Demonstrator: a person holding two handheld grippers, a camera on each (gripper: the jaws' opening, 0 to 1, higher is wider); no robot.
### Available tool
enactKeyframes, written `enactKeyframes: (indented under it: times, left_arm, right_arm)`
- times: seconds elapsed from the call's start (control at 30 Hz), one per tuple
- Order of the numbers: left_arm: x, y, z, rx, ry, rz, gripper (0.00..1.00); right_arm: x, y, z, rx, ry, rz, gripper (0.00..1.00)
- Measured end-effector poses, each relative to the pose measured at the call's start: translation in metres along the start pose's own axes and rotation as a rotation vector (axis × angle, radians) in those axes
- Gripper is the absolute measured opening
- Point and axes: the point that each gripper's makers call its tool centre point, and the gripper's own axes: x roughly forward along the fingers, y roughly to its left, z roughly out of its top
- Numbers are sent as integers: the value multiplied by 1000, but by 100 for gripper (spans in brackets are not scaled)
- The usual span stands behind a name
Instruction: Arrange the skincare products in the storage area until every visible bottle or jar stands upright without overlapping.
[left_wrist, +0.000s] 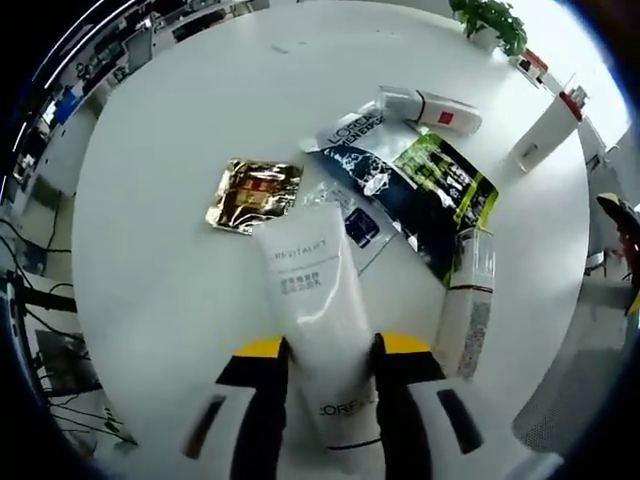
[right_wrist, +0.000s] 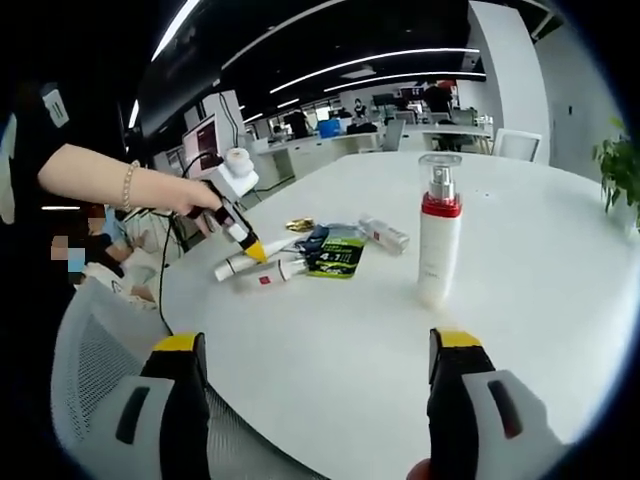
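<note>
Standing upright, mid-tabletop (right_wrist: 560, 260): one white pump bottle with red collar (right_wrist: 438, 240). Lying flat near the far edge: white tube with red band (left_wrist: 432, 109), white bottle (left_wrist: 468, 305), sachets (left_wrist: 440, 195). Left claw (left_wrist: 328, 385) closing on the white squeeze tube (left_wrist: 318, 320), not yet stood up. Right claw (right_wrist: 320, 400) hanging wide open, holding nothing. Remaining, by estimate: most of the job.
</note>
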Motion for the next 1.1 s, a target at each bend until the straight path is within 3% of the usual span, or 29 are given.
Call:
enactKeyframes:
  times: [0.3, 0.63, 1.1]
  left_arm:
    - [-4, -2, -1, -19, -19, -1, 32]
    - [-17, -11, 4, -29, -82, -7, 32]
    - [-50, -21, 31, -64, -252, -21, 31]
  right_arm:
    - [2, 5, 3, 15, -15, 29, 91]
    - [3, 10, 3, 0, -9, 56, 89]
    - [11, 28, 5, -23, -8, 118, 88]
